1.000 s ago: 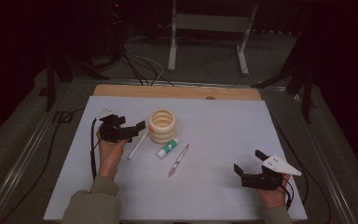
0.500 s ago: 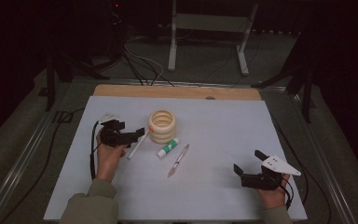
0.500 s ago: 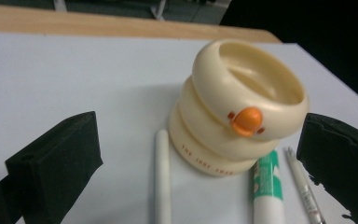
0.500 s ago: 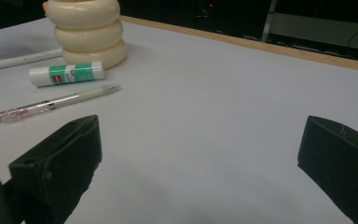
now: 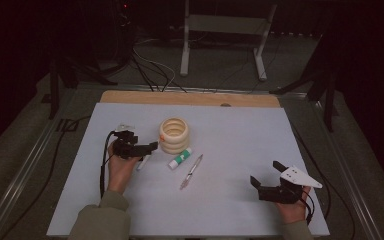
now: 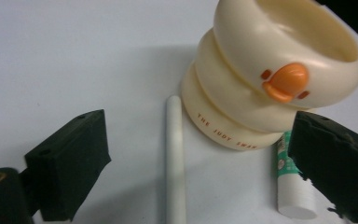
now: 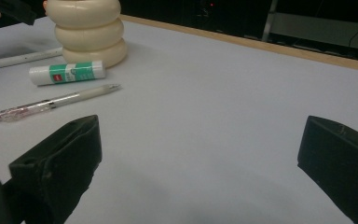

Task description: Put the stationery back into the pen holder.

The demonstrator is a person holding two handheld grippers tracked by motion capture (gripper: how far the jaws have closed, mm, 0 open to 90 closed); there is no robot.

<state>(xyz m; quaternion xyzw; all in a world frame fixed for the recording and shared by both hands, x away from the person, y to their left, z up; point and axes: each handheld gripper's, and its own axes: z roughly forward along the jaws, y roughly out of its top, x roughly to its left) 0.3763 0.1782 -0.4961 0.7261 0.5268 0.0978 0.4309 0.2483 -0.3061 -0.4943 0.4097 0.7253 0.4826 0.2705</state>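
Left gripper (image 6: 182, 163) has sunk over the white pen (image 6: 175, 158), jaws just narrowing, still untouching; right gripper (image 7: 196, 168) spread, idle.

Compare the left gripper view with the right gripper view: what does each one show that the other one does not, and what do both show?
The left gripper view alone shows the orange beak and the small lettering on the cream ring-shaped holder, with the white pen between the open jaws of the left gripper.

The right gripper view alone shows the clear pen and the wooden table edge, beyond the open right gripper.

Both show the holder, the white pen and the glue stick.
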